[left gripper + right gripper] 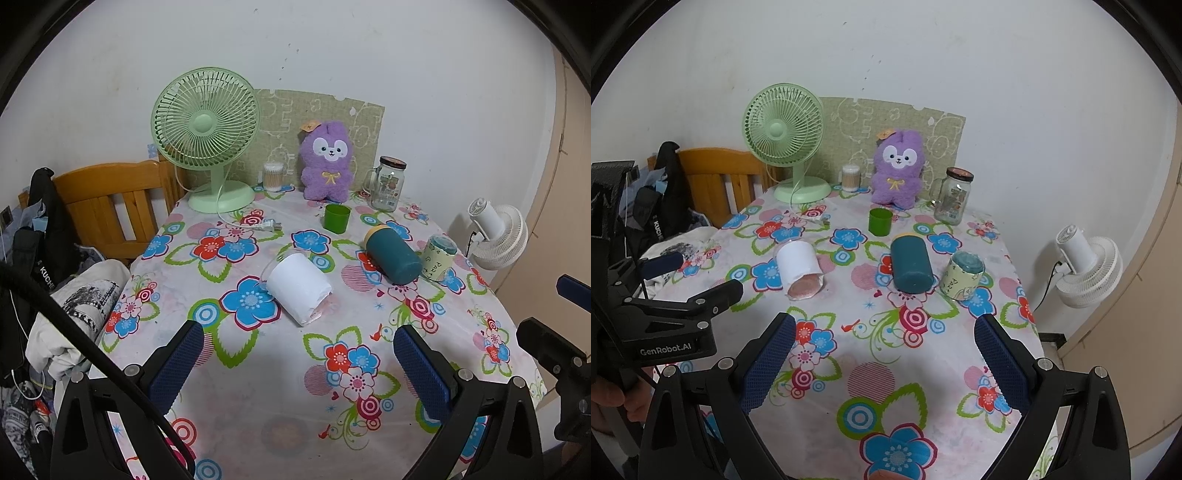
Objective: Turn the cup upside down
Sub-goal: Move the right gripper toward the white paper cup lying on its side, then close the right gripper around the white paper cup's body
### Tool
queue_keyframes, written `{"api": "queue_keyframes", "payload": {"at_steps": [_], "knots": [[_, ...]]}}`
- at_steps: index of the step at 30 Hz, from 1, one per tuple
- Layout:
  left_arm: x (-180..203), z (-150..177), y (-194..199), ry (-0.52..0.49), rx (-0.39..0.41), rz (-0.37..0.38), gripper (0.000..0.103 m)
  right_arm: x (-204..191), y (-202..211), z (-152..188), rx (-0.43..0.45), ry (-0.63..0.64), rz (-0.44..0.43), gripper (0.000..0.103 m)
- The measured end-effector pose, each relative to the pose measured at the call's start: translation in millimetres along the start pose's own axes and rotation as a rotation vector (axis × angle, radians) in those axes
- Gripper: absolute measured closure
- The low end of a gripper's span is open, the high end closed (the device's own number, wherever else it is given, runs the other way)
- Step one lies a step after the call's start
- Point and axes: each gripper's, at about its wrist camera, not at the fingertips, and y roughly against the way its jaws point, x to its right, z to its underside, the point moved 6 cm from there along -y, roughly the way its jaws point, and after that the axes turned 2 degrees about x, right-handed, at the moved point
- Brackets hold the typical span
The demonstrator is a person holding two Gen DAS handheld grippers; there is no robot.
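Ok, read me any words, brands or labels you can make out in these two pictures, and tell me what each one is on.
"GenRobot.AI": on the left gripper body, right wrist view.
"PART": on the pale cup lying on its side; the rest is hidden.
"KUCHE": on the black bag strap, cut off.
Glass jar label: too small to read.
Plush toy tag: too blurred.

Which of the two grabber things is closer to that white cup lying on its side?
Left. The left gripper faces the white cup lying on its side head-on; the right gripper sits further right, with the cup off to its left.
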Motion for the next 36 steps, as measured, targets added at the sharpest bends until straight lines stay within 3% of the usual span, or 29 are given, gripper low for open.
{"api": "queue_keyframes", "payload": {"at_steps": [13, 23, 29, 36], "knots": [[-5, 0, -16, 0.007, -0.025, 0.0, 0.0, -1, -16, -1, -0.032, 0.0, -0.022, 0.005], [-25, 8, -47, -0.002, -0.081, -0.025, 0.0, -23, -57, -9, -0.089, 0.062, -0.131, 0.005], [-37, 10, -70, -0.07, -0.115, -0.061, 0.0, -35, -103, -18, -0.165, 0.061, -0.232, 0.005], [-45, 9, -103, -0.181, -0.16, -0.096, 0.0, -47, -154, -26, -0.226, 0.068, -0.286, 0.005]]}}
